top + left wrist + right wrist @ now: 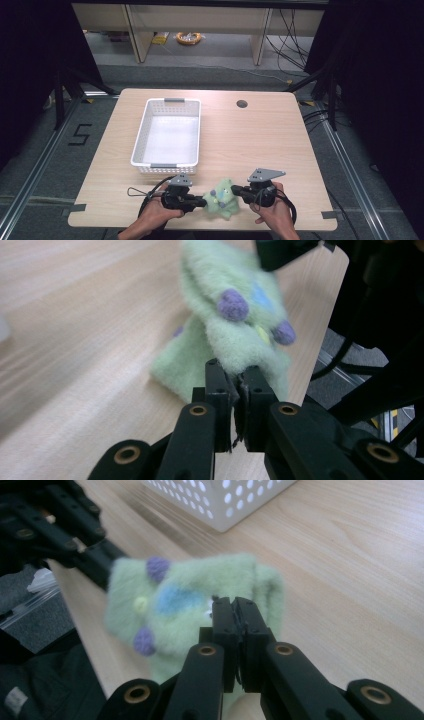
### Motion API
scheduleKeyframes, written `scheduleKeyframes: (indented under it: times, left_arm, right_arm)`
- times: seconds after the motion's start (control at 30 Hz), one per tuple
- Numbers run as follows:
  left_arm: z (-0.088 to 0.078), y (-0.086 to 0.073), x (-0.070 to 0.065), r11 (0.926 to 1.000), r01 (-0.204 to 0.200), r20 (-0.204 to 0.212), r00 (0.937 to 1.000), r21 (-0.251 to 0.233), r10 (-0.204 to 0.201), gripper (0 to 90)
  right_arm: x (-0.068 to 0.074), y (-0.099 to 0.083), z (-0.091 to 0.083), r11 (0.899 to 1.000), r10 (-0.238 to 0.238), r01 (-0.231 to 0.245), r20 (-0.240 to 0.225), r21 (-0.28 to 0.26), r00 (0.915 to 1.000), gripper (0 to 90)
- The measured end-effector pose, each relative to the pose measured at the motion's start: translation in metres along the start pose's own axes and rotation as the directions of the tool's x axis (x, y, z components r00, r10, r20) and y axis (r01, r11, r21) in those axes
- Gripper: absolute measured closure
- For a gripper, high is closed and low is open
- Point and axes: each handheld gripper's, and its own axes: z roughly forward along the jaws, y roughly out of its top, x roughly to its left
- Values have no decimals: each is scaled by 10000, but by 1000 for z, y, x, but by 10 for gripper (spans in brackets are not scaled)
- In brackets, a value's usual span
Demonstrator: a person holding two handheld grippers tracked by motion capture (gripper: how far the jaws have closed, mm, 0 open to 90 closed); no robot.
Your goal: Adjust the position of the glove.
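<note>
Green plush toy (pixel 222 198) pinched from both sides at the lower centre of the high view.

The left gripper (pixel 202 202) and right gripper (pixel 234 190) each clamp its fuzzy fabric; a white basket (pixel 141 130) sits above, on the wooden table (pixel 260 145).

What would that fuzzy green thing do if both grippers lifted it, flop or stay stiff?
Probably flop: the green fuzzy sock folds and bunches where the left gripper and right gripper pinch it. It looks light, and its fleecy pile likely resists slipping.
</note>
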Motion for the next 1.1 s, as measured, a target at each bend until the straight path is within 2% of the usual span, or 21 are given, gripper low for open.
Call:
scheduleKeyframes:
  times: [0.07,0.1,0.13,0.17,0.2,0.27,0.33,0.37,0.47,0.53,0.6,0.63,0.77,0.87,0.9,0.93,0.97,1.0,1.03,1.07,1.1]
  left_arm:
    - [-2,2,3,10000,41,-95,9999,-73,-42,853]
    - [-3,3,4,9999,88,-130,9999,-82,-89,853]
    - [-5,5,7,9999,72,-158,9998,-75,-73,854]
    - [-5,6,8,9999,122,-145,9998,-74,-123,854]
    - [-5,6,9,9998,171,-58,9998,-60,-172,854]
    - [-5,7,10,9997,225,33,9997,43,-225,854]
    - [-4,7,10,9997,206,94,9997,92,-207,853]
    - [-2,7,9,9997,142,45,9999,198,-143,852]
    - [1,6,11,9993,250,70,9997,283,-252,842]
    - [8,5,14,9991,250,-176,9995,333,-244,828]
    - [10,4,15,9991,231,-279,9994,365,-221,821]
    - [12,3,16,9989,76,-509,9987,460,-53,812]
    - [13,1,16,9989,44,-567,9984,476,-17,800]
    - [9,0,17,9988,56,-603,9982,477,-28,738]
    - [4,-1,16,9990,29,-690,9976,453,2,667]
    - [4,-1,16,9990,29,-690,9976,453,2,638]
    - [-3,-1,15,9993,138,-755,9971,342,-112,626]
    - [-3,-1,15,9993,138,-755,9971,342,-112,604]
    - [-10,-2,15,9989,426,-698,9967,214,-410,570]
    - [-10,-2,15,9989,426,-698,9967,214,-410,529]
    - [-14,-3,14,9958,920,-579,9941,11,-918,512]
  right_arm:
    - [6,-3,-5,9999,100,-102,-201,-96,9997,888]
    - [15,-7,-9,9987,508,-509,-256,3,9984,889]
    - [17,-9,-11,9998,180,-180,-127,-16,9998,889]
    - [21,-11,-12,9990,436,-434,-319,52,9985,890]
    - [22,-13,-13,9998,214,-215,-224,-56,9995,890]
    - [28,-17,-14,9990,443,-447,-430,-78,9981,890]
    - [28,-19,-14,9995,305,-309,-392,-112,9988,890]
    - [32,-23,-14,9979,634,-629,-479,125,9968,890]
    - [32,-25,-13,9981,584,-577,-348,202,9977,890]
    - [28,-28,-9,9990,302,-302,-11,322,9995,889]
    - [25,-28,-8,9990,324,-321,-64,315,9995,888]
    - [25,-29,-9,9961,758,-757,5,446,9971,884]
    - [22,-30,-8,9986,479,-481,86,235,9988,868]
    - [21,-29,-7,9990,342,-346,153,292,9993,813]
    - [22,-28,-9,9971,716,-719,121,251,9974,737]
    - [22,-28,-9,9971,716,-719,121,251,9974,737]
    - [17,-27,-12,9985,545,-543,312,-72,9980,660]
    - [17,-27,-12,9985,545,-543,312,-72,9980,660]
    - [14,-25,-16,9956,901,-880,708,-320,9934,577]
    - [14,-25,-16,9917,1238,-1214,607,-426,9904,541]
    - [10,-25,-17,9943,1004,-970,855,-437,9913,517]
